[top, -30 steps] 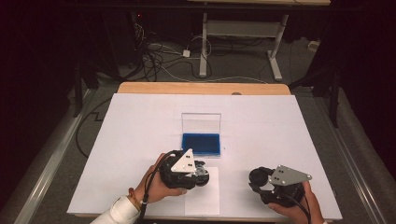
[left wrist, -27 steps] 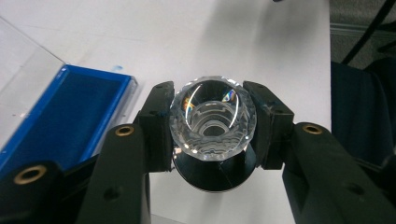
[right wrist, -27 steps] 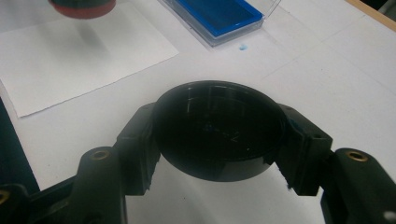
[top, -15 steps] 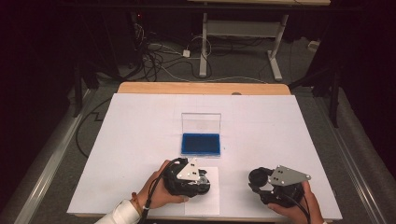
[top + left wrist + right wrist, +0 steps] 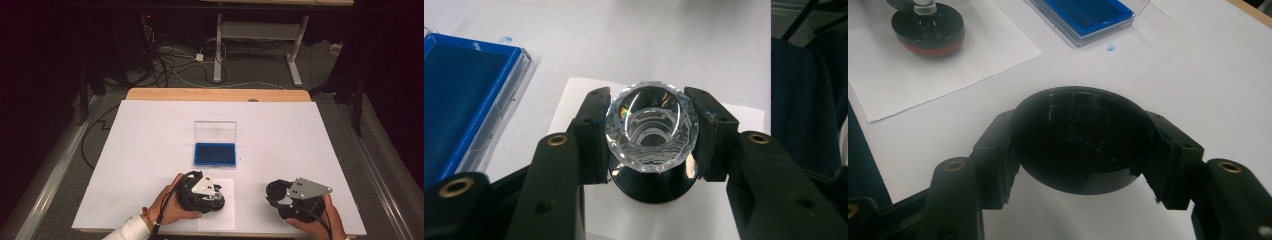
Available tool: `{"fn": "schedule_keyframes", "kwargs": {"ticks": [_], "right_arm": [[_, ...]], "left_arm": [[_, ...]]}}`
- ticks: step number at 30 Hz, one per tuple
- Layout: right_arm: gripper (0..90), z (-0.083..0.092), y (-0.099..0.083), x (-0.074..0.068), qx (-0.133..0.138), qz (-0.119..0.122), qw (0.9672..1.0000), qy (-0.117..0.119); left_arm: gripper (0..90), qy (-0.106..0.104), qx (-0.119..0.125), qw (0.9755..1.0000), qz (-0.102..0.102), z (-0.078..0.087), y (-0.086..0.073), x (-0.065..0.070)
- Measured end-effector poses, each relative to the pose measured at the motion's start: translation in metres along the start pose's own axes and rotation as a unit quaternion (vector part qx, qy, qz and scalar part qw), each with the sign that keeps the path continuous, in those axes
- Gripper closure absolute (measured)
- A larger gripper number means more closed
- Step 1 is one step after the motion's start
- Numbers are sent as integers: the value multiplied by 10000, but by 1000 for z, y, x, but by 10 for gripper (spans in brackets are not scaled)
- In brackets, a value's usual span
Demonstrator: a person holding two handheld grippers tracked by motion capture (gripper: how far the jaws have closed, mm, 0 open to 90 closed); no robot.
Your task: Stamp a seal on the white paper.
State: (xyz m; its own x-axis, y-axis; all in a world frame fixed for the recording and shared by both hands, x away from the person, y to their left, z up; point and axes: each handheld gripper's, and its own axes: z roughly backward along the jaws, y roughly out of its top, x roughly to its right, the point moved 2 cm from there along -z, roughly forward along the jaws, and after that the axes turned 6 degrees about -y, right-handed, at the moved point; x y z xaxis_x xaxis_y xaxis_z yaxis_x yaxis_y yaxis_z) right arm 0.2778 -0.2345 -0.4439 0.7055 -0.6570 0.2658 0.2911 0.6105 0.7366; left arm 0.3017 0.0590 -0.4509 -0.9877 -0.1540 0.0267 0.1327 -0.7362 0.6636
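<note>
My left gripper (image 5: 206, 196) is shut on the clear faceted knob (image 5: 652, 150) of a round stamp, and its black base (image 5: 655, 189) sits on a white paper sheet (image 5: 226, 216). In the right gripper view the stamp (image 5: 928, 30) shows a red underside on the paper sheet (image 5: 923, 75). My right gripper (image 5: 278, 194) is shut on a round black cap (image 5: 1082, 137), held just above the white table top near the front edge. A blue ink pad (image 5: 215, 154) lies in an open clear case beyond both grippers.
The case's clear lid (image 5: 215, 131) stands upright behind the pad. A white board (image 5: 150, 140) covers the table, with a wooden edge (image 5: 215, 94) at the back. Cables and desk legs lie on the floor beyond. A small blue ink spot (image 5: 1110, 48) marks the board beside the pad.
My left gripper has drawn back a little from the ink pad toward the person and sunk onto the paper sheet with the stamp. The right gripper has stayed put.
</note>
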Motion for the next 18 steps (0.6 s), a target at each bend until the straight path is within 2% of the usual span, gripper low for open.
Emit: {"fn": "schedule_keyframes", "kwargs": {"ticks": [4, 8, 15, 18], "right_arm": [[387, -1, 0, 0, -17, 5, 10000, 12], [387, -1, 0, 0, -18, 0, 10000, 14], [387, -1, 0, 0, -31, 18, 10000, -2], [387, -1, 0, -1, -37, 8, 10000, -6]], "left_arm": [[543, -27, -76, 10000, -44, -4, -1, 1], [543, -12, -38, 9999, -95, -6, -2, 2], [542, -25, 43, 10000, -58, -5, -7, 2], [542, 16, -27, 10000, -88, -7, -5, 3]]}}
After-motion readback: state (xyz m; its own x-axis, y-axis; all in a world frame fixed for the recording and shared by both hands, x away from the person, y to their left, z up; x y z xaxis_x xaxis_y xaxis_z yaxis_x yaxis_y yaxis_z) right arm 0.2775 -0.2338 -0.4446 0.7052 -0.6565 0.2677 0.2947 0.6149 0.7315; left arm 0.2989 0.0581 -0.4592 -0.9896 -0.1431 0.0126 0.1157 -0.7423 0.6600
